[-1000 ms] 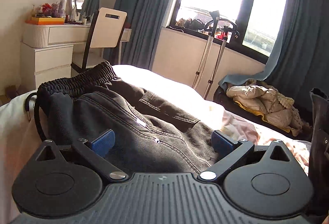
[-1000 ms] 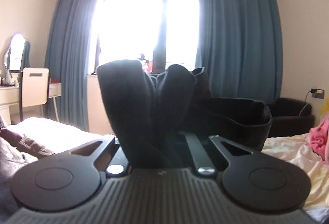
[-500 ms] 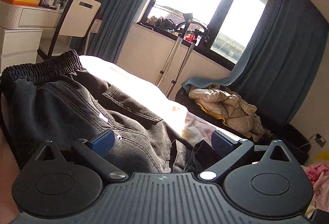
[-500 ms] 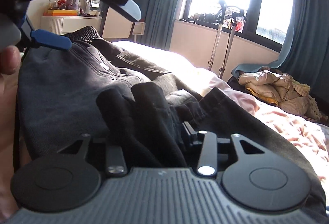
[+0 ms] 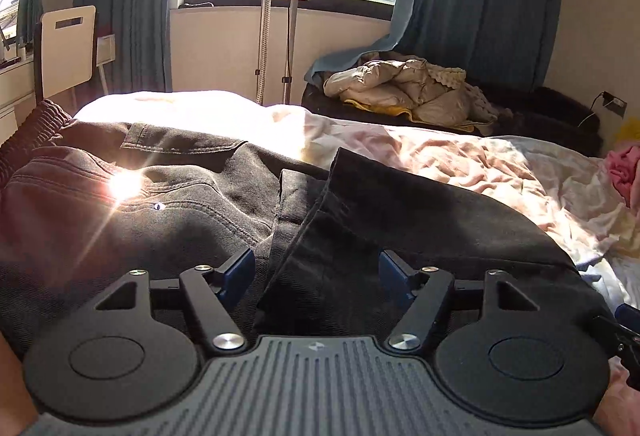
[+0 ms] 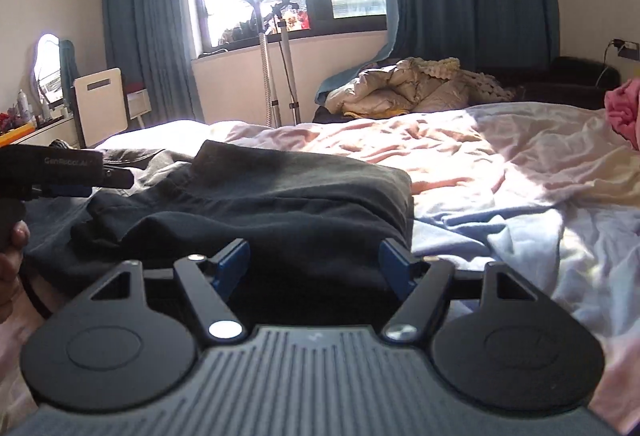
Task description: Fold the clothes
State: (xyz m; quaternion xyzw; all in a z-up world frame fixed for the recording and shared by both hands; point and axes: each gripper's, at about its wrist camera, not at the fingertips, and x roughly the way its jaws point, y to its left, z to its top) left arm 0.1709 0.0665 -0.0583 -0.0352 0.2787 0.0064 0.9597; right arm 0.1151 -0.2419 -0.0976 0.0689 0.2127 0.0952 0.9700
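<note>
Dark grey jeans [image 5: 160, 203] with an elastic waistband lie on the bed, one leg [image 5: 420, 203] folded back over the upper part. My left gripper [image 5: 317, 268] sits low over the hem of that folded leg. Its jaws are closing with the cloth between the blue pads [image 5: 240, 272], which stand apart from it. My right gripper [image 6: 313, 262] hovers over the folded jeans [image 6: 280, 187]. Its jaws are opening, and the fabric lies loose beneath and between them. In the right wrist view the left gripper [image 6: 68, 175] shows at the left edge, held by a hand.
A crumpled pink and pale blue sheet [image 6: 500, 175] covers the bed to the right. A pink garment [image 6: 624, 107] lies at the far right. A beige jacket [image 5: 408, 87] rests on a dark sofa under the window. A steamer stand [image 5: 264, 27] and a white chair [image 5: 68, 47] stand behind the bed.
The right gripper came down with the trouser leg, laid it over the jeans and opened off it. The left gripper swung right to the folded hem and its jaws narrowed.
</note>
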